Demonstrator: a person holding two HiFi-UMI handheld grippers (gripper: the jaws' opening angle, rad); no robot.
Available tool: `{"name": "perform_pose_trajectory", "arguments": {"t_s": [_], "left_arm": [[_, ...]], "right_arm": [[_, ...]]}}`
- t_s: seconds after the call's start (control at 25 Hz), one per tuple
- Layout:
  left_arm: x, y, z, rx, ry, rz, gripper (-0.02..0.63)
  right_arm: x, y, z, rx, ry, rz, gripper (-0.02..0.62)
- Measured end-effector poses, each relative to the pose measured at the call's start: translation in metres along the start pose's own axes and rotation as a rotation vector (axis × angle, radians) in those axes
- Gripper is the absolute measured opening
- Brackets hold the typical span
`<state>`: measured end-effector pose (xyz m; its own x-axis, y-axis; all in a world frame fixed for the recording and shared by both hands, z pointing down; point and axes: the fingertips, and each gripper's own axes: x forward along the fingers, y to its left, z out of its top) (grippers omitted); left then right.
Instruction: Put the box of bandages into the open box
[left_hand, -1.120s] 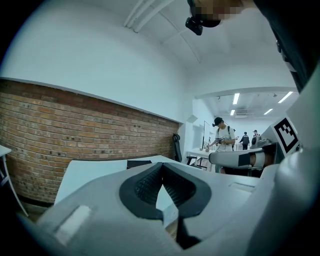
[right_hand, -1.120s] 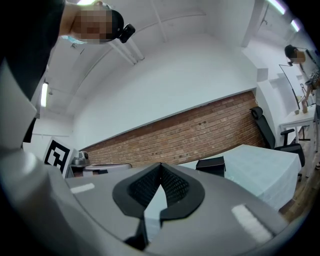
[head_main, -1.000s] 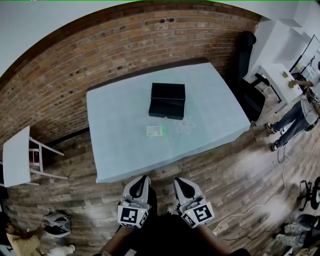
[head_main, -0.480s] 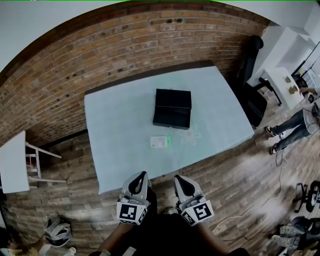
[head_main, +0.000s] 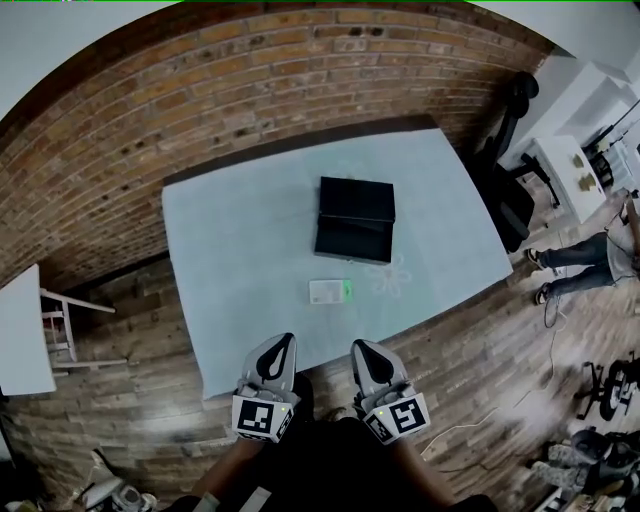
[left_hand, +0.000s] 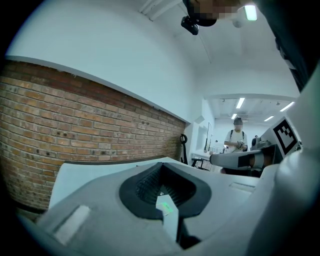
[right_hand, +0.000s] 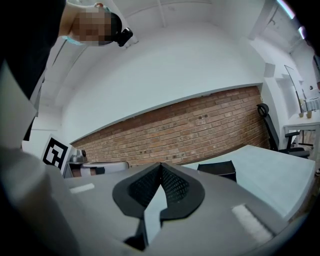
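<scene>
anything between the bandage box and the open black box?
Nothing. The head view shows only bare pale-blue tablecloth between the bandage box and the open black box.

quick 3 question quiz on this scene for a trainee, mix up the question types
1. Which lies nearer the person on the table: the box of bandages or the black open box?
2. True or false: the right gripper holds the box of bandages.
3. The left gripper is: A) shut and empty, B) wide open, C) shut on the black open box.

Key: 1) the box of bandages; 2) false, it is shut on nothing, short of the table edge; 3) A.
</scene>
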<state>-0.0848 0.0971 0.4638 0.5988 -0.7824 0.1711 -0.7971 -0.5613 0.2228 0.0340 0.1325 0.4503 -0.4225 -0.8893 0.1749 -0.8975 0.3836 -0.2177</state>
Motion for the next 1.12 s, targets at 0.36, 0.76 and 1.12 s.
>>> {"name": "perform_pose_trajectory", "arguments": {"t_s": [0.36,0.76,1.12], "left_arm": [[0.015,0.041,-0.006,-0.025,0.023,-0.032,-0.002],[0.02,0.058,0.0,-0.027,0.011,-0.018,-0.002],[0.043,0.07,0.008,-0.015,-0.008,0.066,-0.002]], "right_arm": [[0.04,0.003,-0.009,-0.002,0.021,-0.057,0.0],[0.06,0.002,-0.005,-0.063,0.052,-0.03,0.0],[0.086,-0.017,-0.003,-0.07,0.066,0.054,0.0]]}}
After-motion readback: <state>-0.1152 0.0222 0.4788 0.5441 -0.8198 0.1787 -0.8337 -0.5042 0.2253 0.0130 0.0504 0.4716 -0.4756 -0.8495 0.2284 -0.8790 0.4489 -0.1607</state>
